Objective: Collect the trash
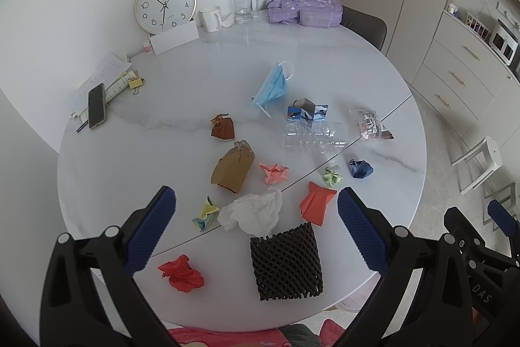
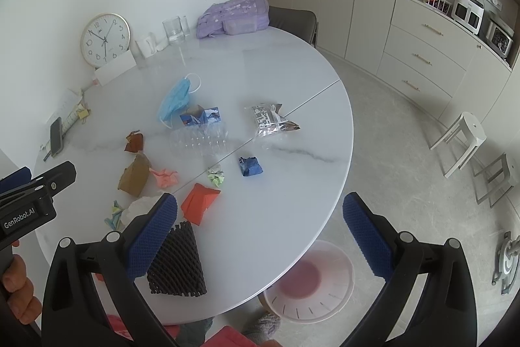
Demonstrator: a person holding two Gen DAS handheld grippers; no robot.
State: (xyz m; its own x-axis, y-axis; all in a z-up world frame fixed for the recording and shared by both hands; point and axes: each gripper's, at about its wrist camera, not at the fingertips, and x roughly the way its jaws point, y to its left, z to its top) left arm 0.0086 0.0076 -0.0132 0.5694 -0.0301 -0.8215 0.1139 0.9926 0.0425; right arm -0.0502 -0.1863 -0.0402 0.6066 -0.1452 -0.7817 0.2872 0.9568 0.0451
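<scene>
Trash spread over the counter [image 1: 325,60], nothing yet collected.
Both grippers, left [image 1: 256,228] and right [image 2: 260,231], are held wide and empty; the near black foam net [image 1: 287,262] is best taken first, pinched across its middle.

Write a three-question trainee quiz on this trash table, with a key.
1. True or false: the left hand-held gripper holds the white tissue.
2. Which lies nearest the black foam net: (a) face mask, (b) orange paper, (c) clock?
3. Where is the pale bin?

Key: 1. False; both hand-held grippers, including the right, are open and hold nothing. 2. b. 3. On the floor beside the table edge.
</scene>
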